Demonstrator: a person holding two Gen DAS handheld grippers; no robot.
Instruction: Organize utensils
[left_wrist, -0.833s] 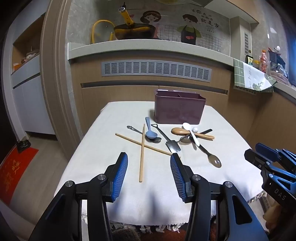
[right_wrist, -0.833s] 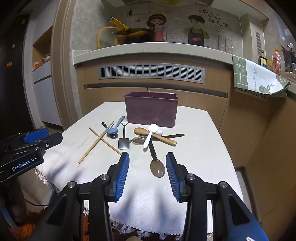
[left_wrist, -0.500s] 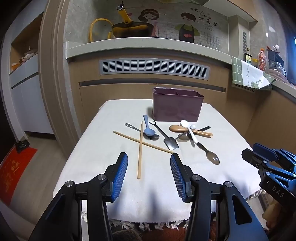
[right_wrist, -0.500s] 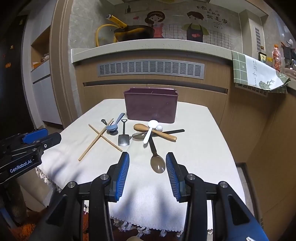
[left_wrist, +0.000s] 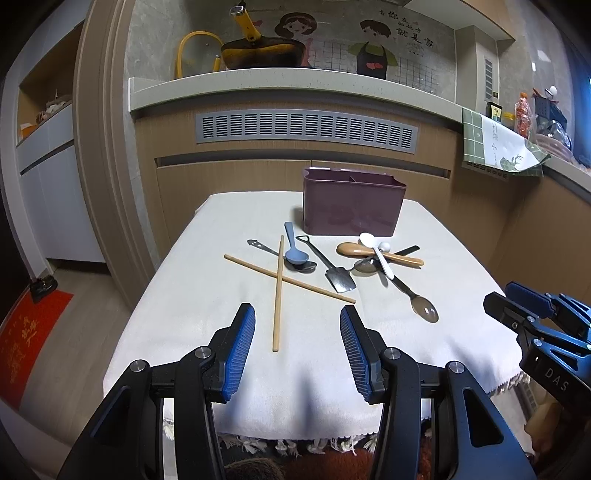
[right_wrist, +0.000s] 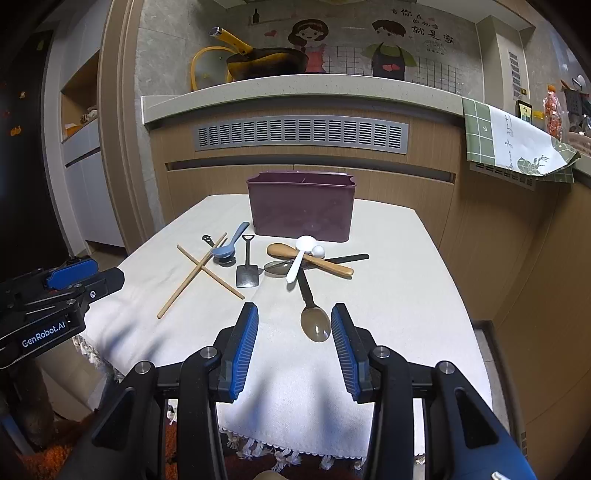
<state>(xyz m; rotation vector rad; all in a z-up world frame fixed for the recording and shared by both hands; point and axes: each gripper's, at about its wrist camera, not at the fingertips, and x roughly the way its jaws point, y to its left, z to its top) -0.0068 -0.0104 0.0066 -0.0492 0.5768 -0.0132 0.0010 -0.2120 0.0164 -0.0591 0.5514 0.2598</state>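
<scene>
Left gripper (right_wrist: 55, 295): "GenRobot.AI" label; fingers (left_wrist: 240, 354) wide, empty.
Right gripper (left_wrist: 535, 325): "DAS" lettering, possibly cut off; fingers (right_wrist: 243, 350) wide, empty.
Wall decal (right_wrist: 424, 35): Chinese characters, unreadable.
Utensil holder (right_wrist: 299, 210): plain maroon, on worktop (right_wrist: 388, 295).

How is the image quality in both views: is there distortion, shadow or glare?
Left wrist view: strong fisheye bending, dark corners, a gripper shadow on the white tablecloth. Right wrist view: same bending, a glare spot in the dark spoon bowl; the utensils are sharp.
</scene>
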